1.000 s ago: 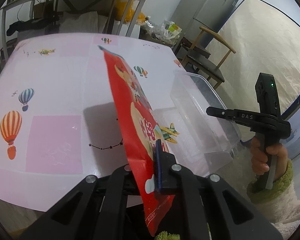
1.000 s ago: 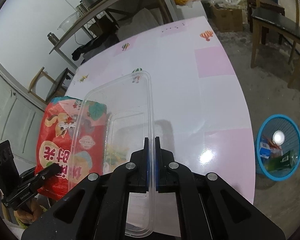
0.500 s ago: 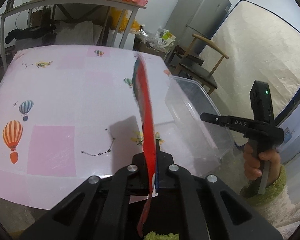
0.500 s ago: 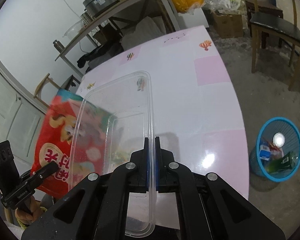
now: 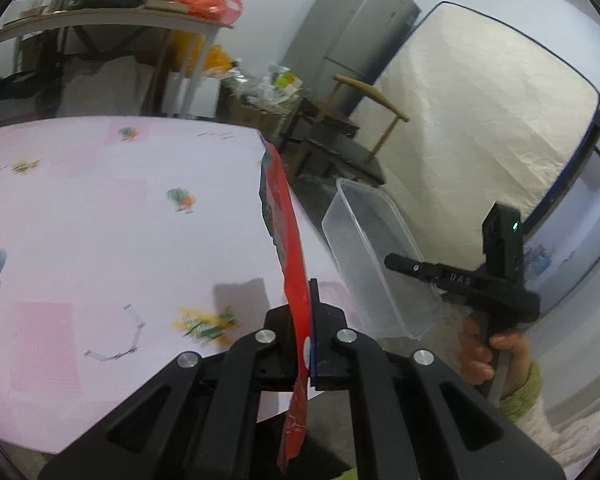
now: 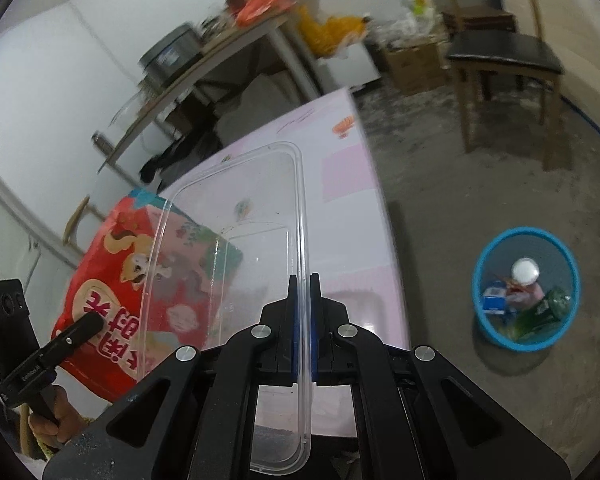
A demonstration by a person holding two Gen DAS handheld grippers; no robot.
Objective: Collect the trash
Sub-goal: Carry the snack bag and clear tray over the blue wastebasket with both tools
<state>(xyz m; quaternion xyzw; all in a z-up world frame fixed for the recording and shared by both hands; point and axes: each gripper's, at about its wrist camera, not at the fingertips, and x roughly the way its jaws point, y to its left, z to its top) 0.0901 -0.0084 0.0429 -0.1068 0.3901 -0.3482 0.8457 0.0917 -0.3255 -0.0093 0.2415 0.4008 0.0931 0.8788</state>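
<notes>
My left gripper (image 5: 306,312) is shut on a red snack bag (image 5: 288,240), held edge-on above the table's right edge; the bag's printed face shows in the right wrist view (image 6: 116,280). My right gripper (image 6: 304,304) is shut on the rim of a clear plastic container (image 6: 236,248), held in the air; it also shows in the left wrist view (image 5: 376,272), right of the bag. A blue trash basket (image 6: 488,320) with a green bottle and other trash stands on the floor at the right.
The pink table (image 5: 100,220) with balloon prints lies below and left. A wooden chair (image 6: 504,60) stands on the concrete floor beyond the basket. A cluttered shelf table (image 5: 100,16), a fridge (image 5: 352,28) and a mattress (image 5: 480,120) stand behind.
Both grippers have lifted and swung right, off the table toward the floor side. The bag turned from face-on to edge-on in the left view. The basket looms larger.
</notes>
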